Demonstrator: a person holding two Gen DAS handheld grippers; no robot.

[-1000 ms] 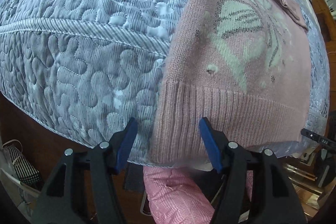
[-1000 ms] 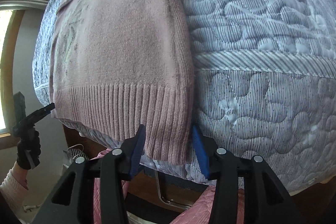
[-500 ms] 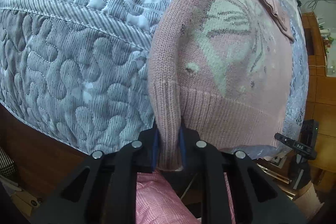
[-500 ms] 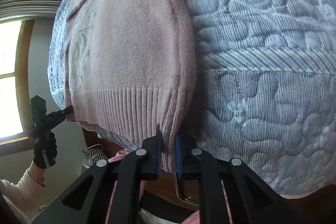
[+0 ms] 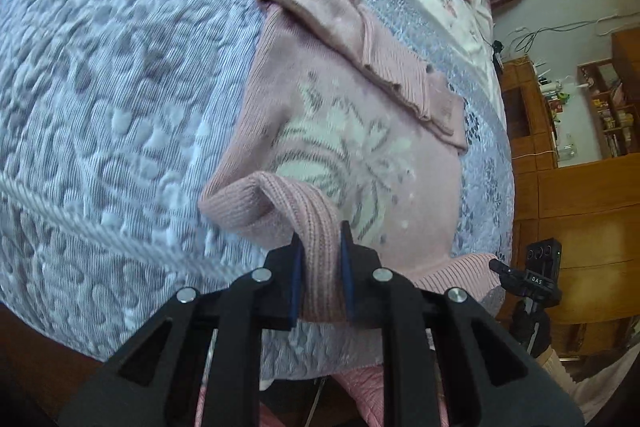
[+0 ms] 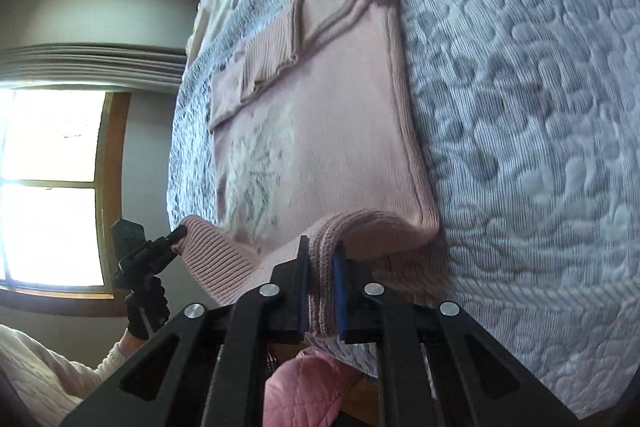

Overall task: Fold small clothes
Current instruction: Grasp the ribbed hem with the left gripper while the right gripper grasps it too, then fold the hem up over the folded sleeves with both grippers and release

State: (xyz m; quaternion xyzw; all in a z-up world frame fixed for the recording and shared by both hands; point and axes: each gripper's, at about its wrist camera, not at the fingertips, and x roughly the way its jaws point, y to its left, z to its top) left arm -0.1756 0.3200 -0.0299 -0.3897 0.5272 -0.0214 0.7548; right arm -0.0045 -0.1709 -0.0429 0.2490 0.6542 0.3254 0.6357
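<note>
Left gripper (image 5: pixel 320 267) pinched tight on pink sweater (image 5: pixel 360 147) hem corner, lifted off quilted bedspread (image 5: pixel 120 107); right gripper (image 6: pixel 322 287) clamped on other hem corner. Sweater lies flat on bed w/ sleeves folded across top. Wooden shelves (image 5: pixel 600 107) & window (image 6: pixel 48 187) beyond bed.

Open quilt (image 6: pixel 520 107) flanks the sweater (image 6: pixel 320 127); only its folded sleeves (image 5: pixel 360 39) lie ahead.

Quilted bed (image 5: pixel 100 107), bright window (image 6: pixel 48 187), wooden shelves (image 5: pixel 600 115)
</note>
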